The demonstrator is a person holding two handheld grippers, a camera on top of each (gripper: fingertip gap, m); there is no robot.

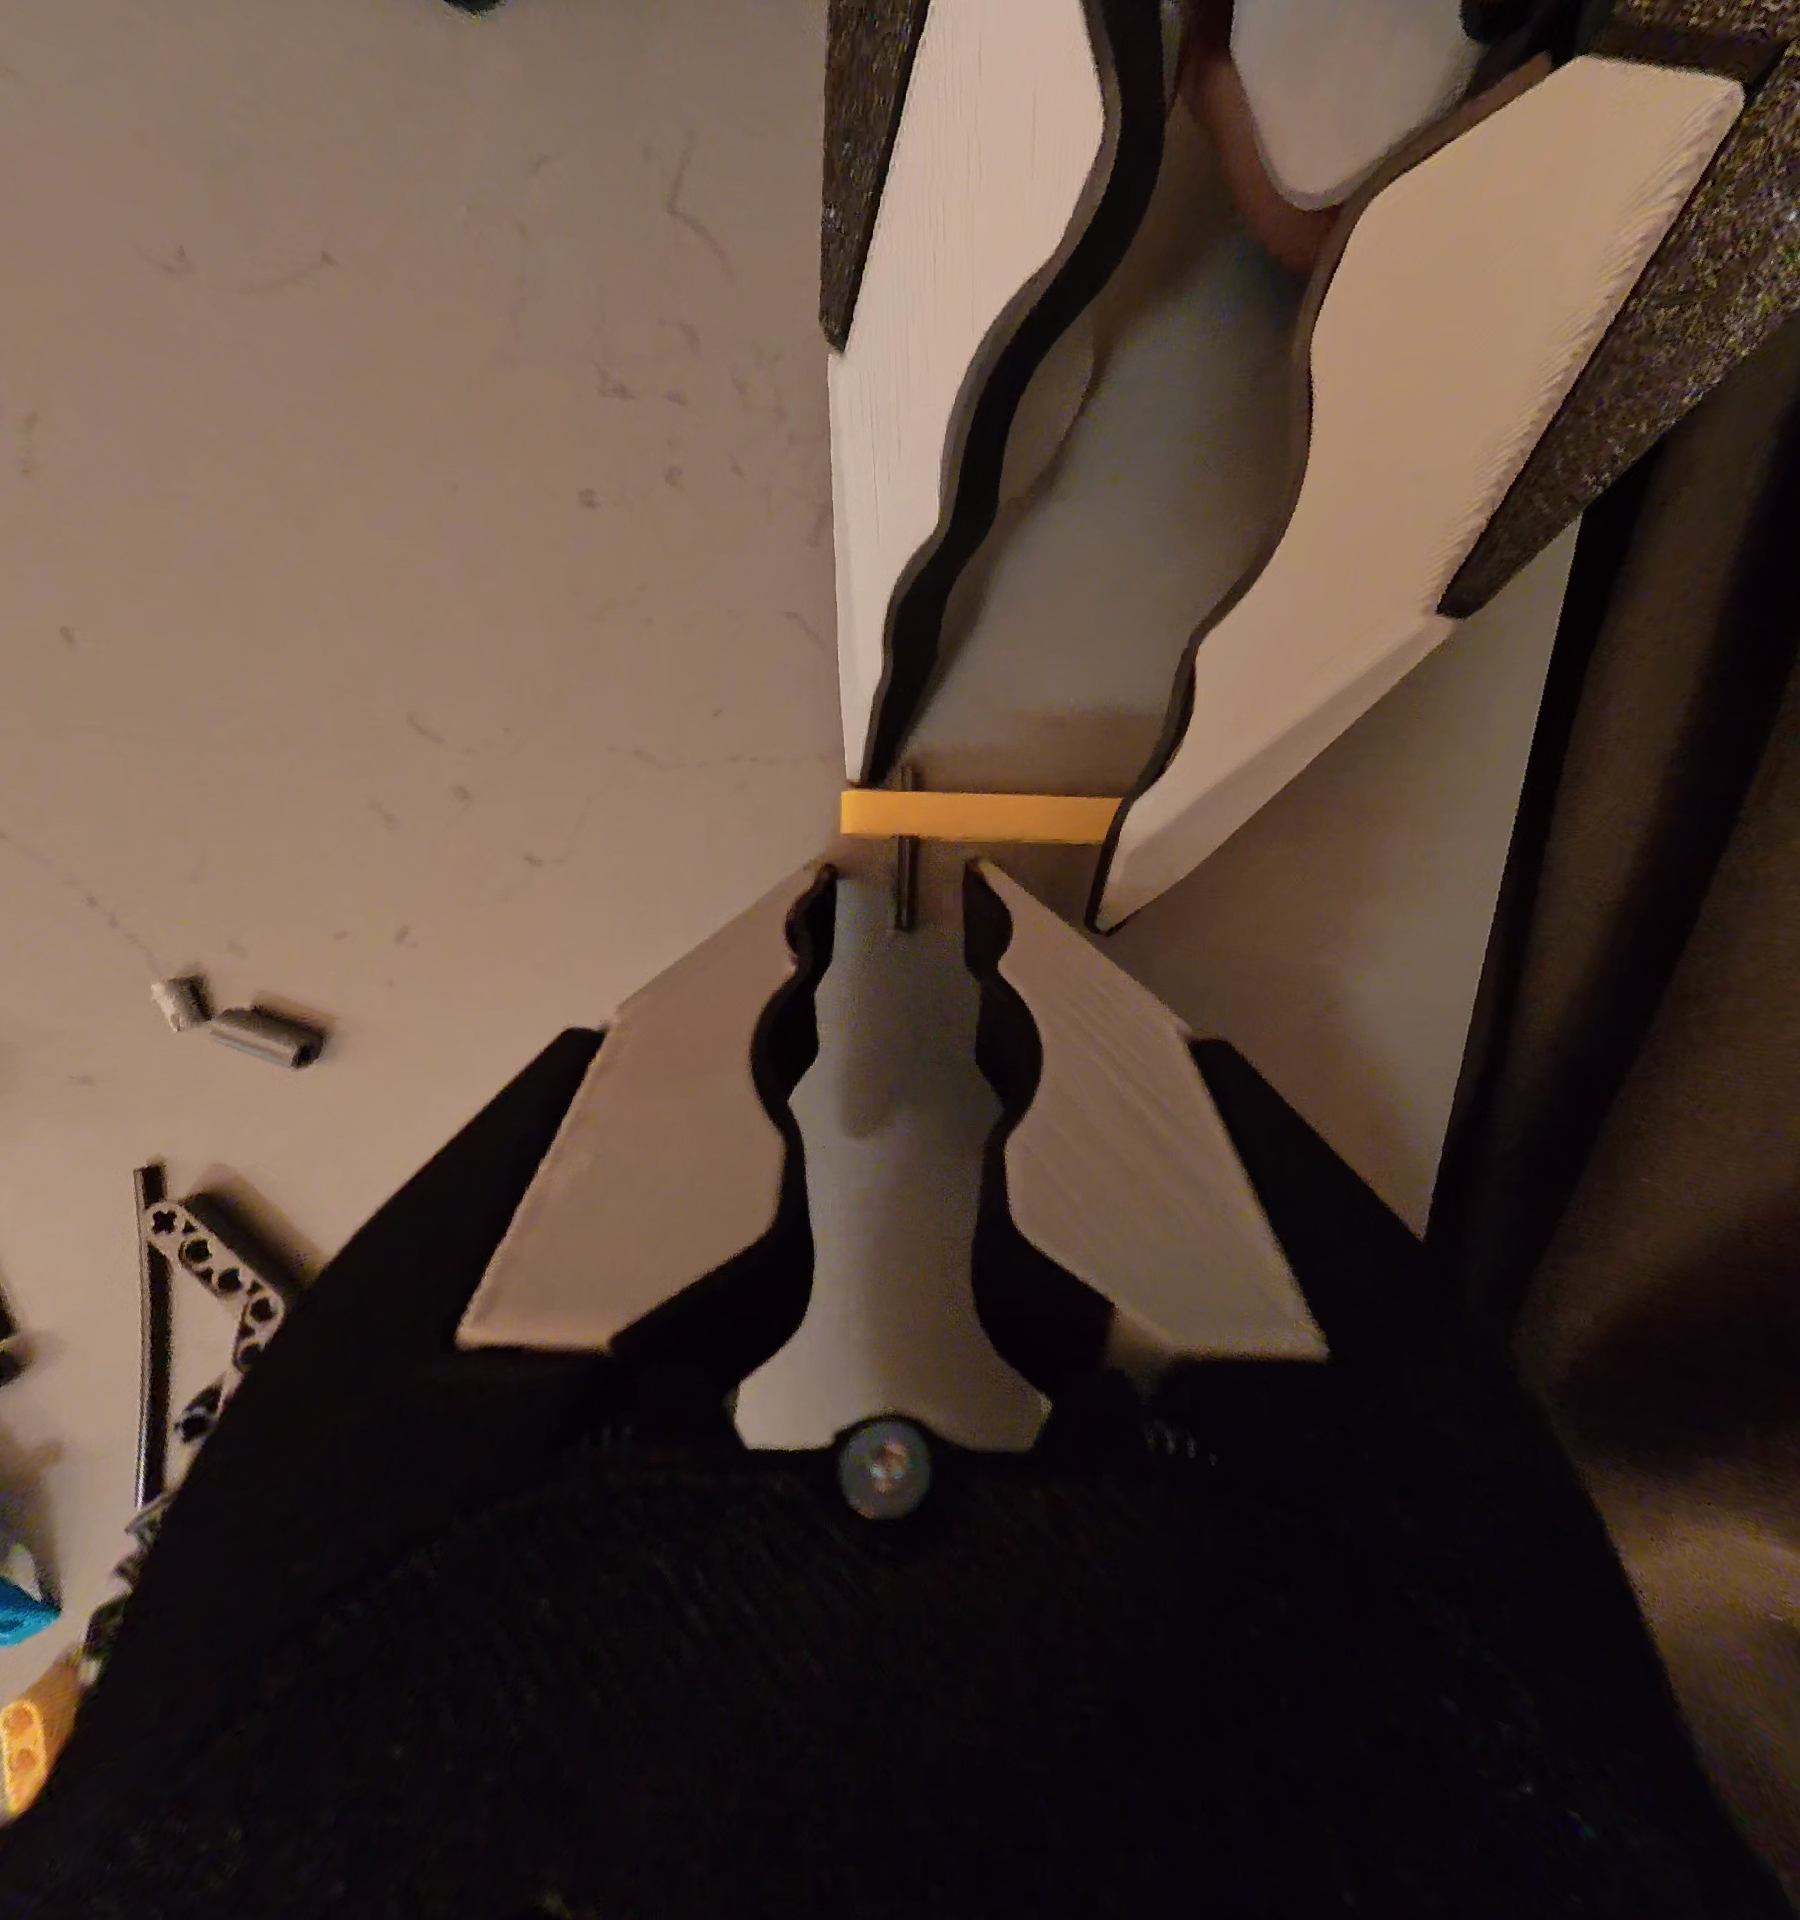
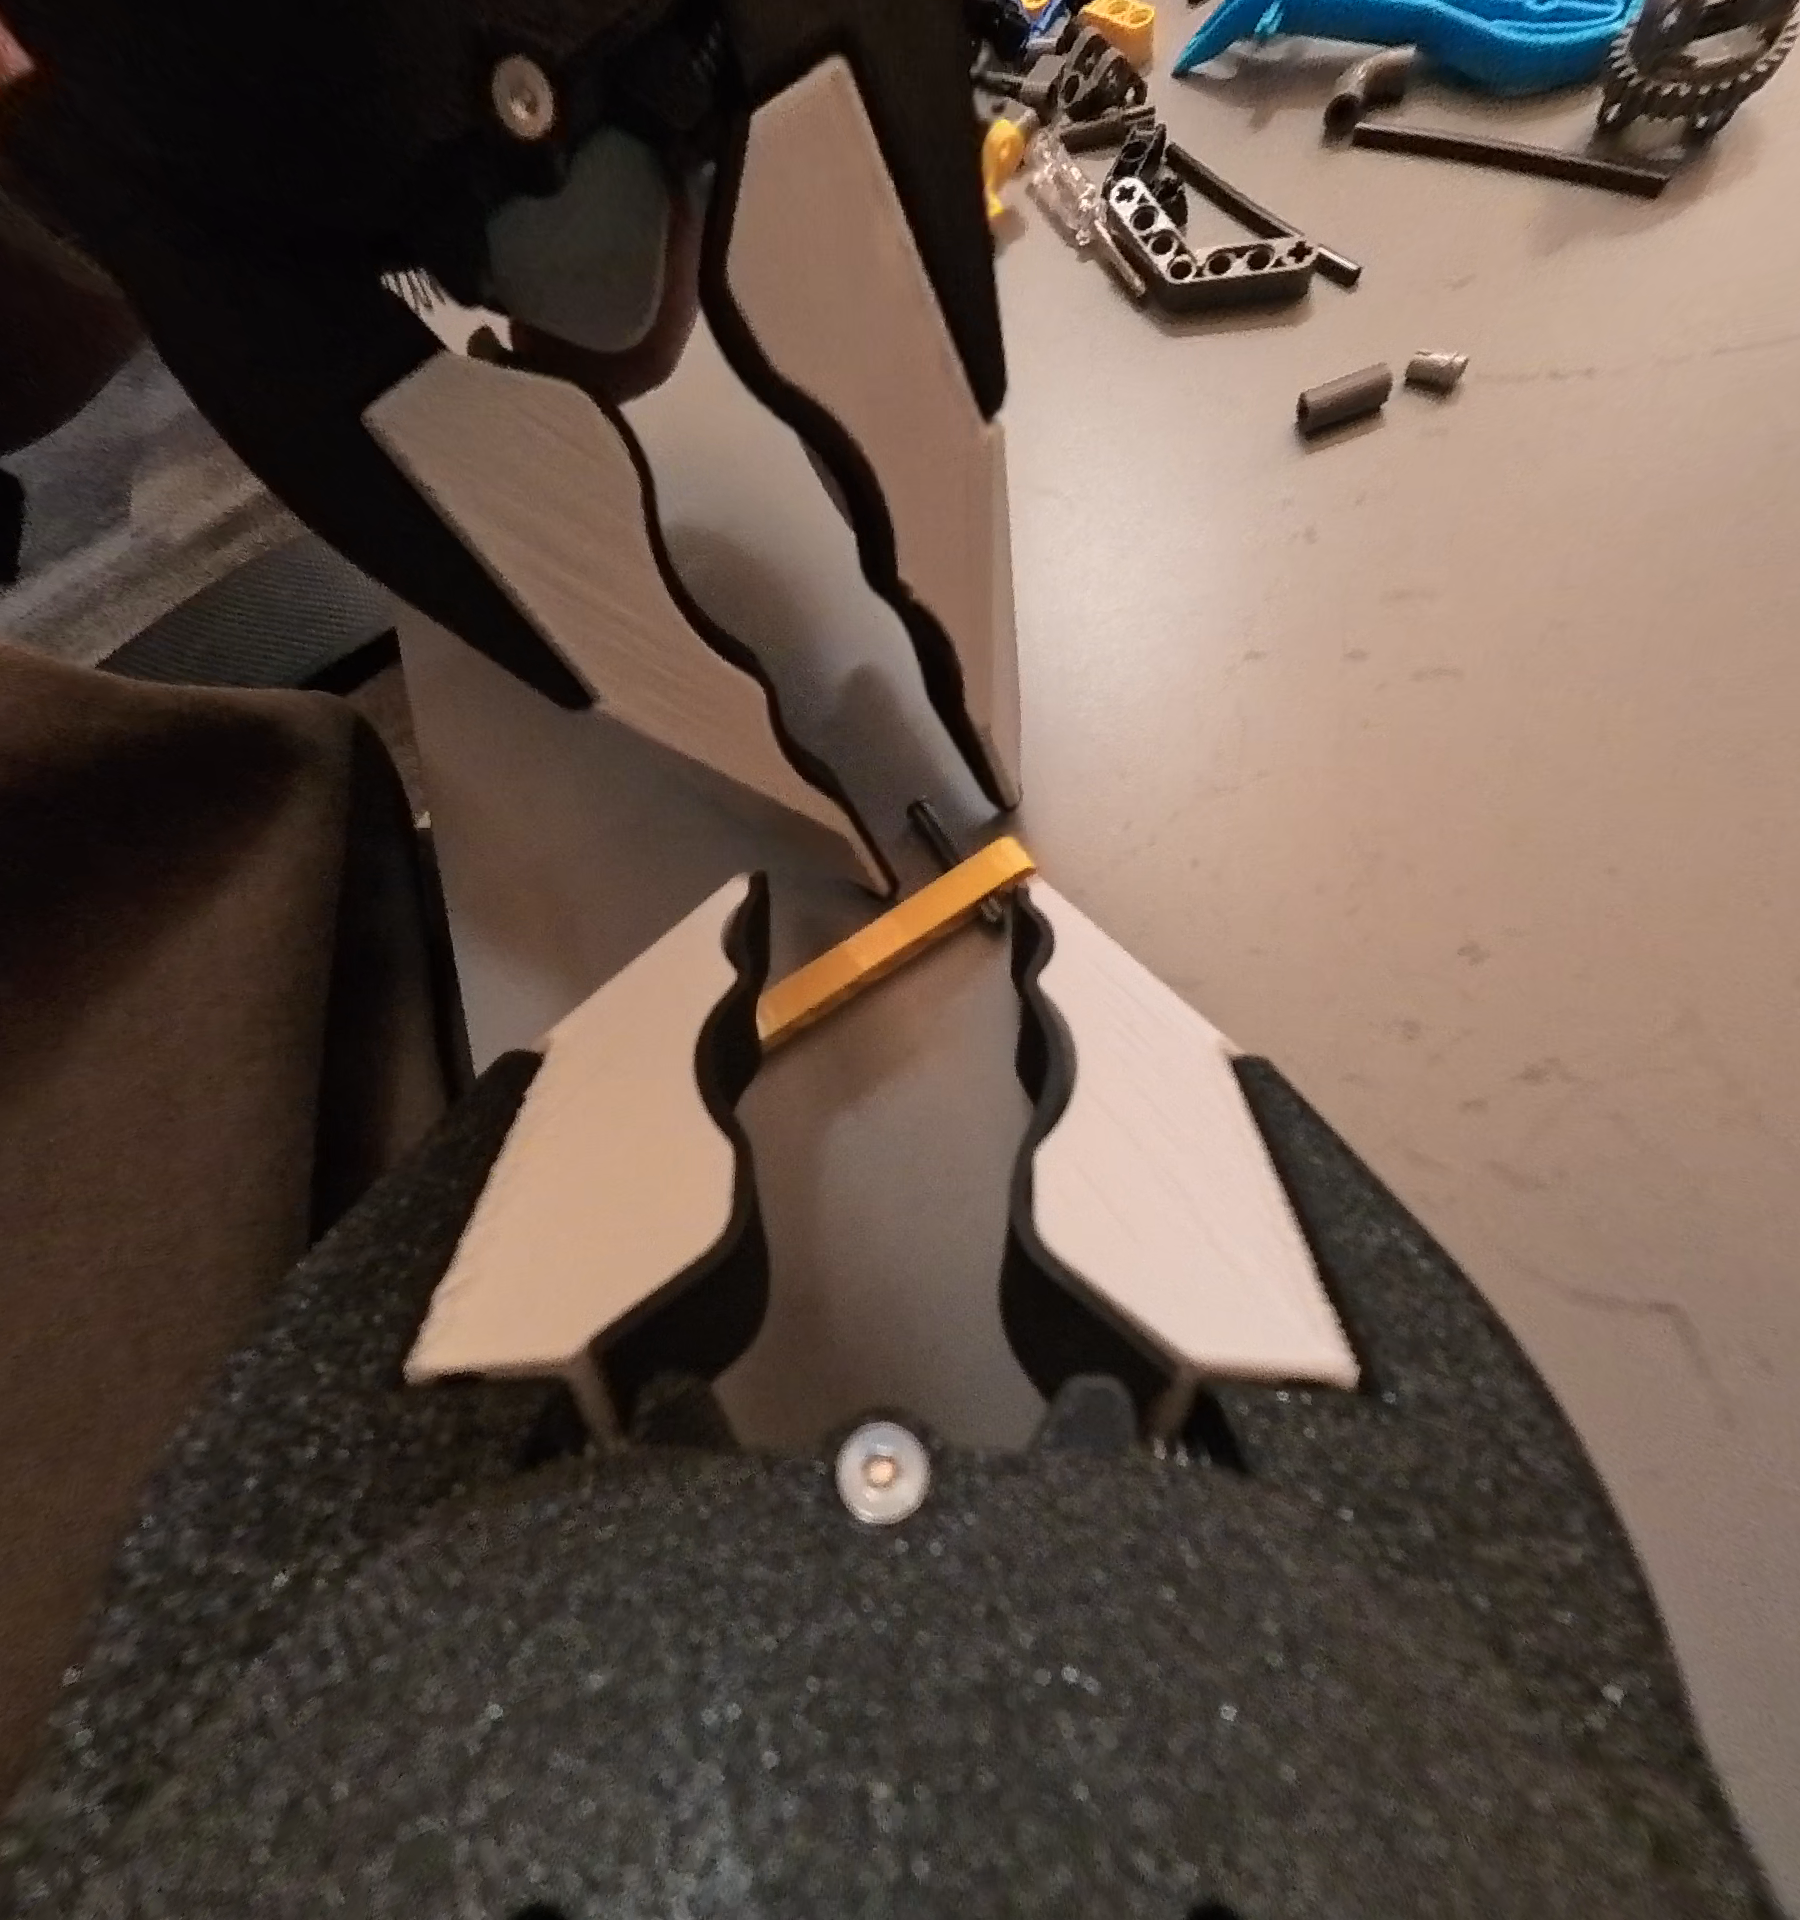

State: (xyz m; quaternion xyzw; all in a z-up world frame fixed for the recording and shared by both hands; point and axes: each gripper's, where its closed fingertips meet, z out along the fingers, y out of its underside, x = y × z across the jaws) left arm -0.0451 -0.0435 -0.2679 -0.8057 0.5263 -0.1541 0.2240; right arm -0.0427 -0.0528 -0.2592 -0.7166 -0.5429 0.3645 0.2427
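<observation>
My right gripper (image 2: 891,899) is shut on a flat yellow beam (image 2: 896,935) and holds it lengthwise between its fingertips, just above the table. A thin black axle (image 2: 925,821) passes through a hole near one end of the beam. My left gripper (image 1: 901,873) faces the right one tip to tip. Its jaws are slightly apart with the axle (image 1: 904,883) between them, touching neither finger. In the left wrist view the right gripper (image 1: 984,800) comes down from the top with the yellow beam (image 1: 1021,816) across its tips. The left gripper (image 2: 943,842) shows in the right wrist view.
The light table (image 1: 356,520) bears loose parts: two small grey connectors (image 1: 262,1034) (image 2: 1343,400), a black angled beam (image 1: 210,1278) (image 2: 1187,260), a blue piece (image 2: 1447,42) and a toothed ring (image 2: 1696,62). The table's edge (image 1: 1498,935) and dark fabric (image 2: 148,935) lie close by. Less than 4 cm separates the two grippers' tips. Left tips and right tips are each some 20 cm from the blue piece (image 2: 1447,42).
</observation>
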